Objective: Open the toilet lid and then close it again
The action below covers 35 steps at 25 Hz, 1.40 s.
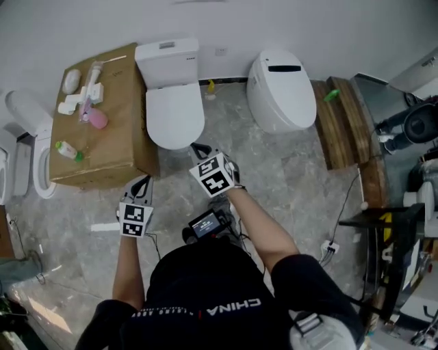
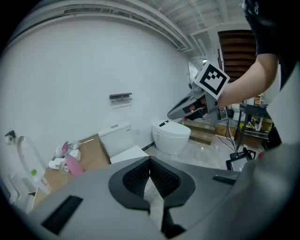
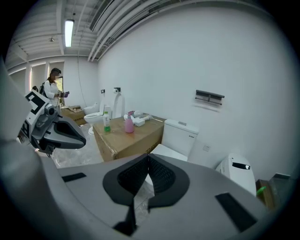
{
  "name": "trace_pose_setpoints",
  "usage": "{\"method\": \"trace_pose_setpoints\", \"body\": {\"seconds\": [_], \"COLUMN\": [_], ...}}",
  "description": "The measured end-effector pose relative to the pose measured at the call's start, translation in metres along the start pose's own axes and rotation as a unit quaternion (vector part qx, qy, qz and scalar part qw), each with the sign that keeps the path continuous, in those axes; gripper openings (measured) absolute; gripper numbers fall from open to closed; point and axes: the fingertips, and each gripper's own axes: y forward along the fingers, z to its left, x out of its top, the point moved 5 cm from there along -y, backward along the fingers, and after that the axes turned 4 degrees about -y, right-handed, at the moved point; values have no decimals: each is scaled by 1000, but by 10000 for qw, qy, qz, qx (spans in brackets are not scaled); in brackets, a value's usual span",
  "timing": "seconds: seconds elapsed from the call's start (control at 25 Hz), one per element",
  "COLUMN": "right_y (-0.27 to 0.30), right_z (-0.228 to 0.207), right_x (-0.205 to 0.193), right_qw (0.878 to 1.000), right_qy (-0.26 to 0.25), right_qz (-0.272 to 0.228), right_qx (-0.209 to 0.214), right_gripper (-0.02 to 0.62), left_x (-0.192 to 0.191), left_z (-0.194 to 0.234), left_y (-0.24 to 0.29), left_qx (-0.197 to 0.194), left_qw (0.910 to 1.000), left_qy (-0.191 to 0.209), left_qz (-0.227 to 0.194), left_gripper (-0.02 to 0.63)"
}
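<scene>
I saw the toilet (image 1: 175, 113) against the wall (image 1: 274, 20), a cardboard box (image 1: 118, 126) at its left, a second toilet (image 1: 280, 96) at its right.

I hold both grippers out ahead of my chest, each tipped forward and down. The left gripper (image 2: 150, 162) has its jaws pressed together with nothing between them. The right gripper (image 3: 148, 158) is likewise closed and empty, and reaches further ahead than the left. My left forearm (image 1: 127, 263) and right forearm (image 1: 263, 225) angle inward, elbows bent.
</scene>
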Motion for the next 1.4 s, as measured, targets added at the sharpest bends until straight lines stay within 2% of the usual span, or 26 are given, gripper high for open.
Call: {"method": "trace_pose_setpoints", "body": {"seconds": [0.16,0.36,0.68,0.88,1.16,1.4], "right_y": [-31,-56,-95,-114,-115,-115], "right_z": [35,51,36,11,2,3], "right_x": [-4,-23,-56,-83,-79,-76], "right_qw": [9999,9998,9998,9999,9999,9997], "right_qy": [16,134,143,118,63,11], "right_qz": [-62,-35,-31,51,-117,-149], "right_qx": [-107,-154,-131,-111,108,210], "right_gripper": [14,14,14,14,14,14], "left_x": [-16,-4,17,31,51,52], "left_z": [-17,-43,-84,-110,-116,-121], "left_y": [-27,-33,-25,-18,-8,-5], "left_qx": [-226,-431,-697,-586,-267,-227], "left_qw": [9997,9986,9964,9967,9986,9990], "left_qy": [34,-153,-342,-422,-121,-20], "left_qz": [-33,-262,-353,-375,-440,-397], "left_gripper": [11,10,10,10,11,11]}}
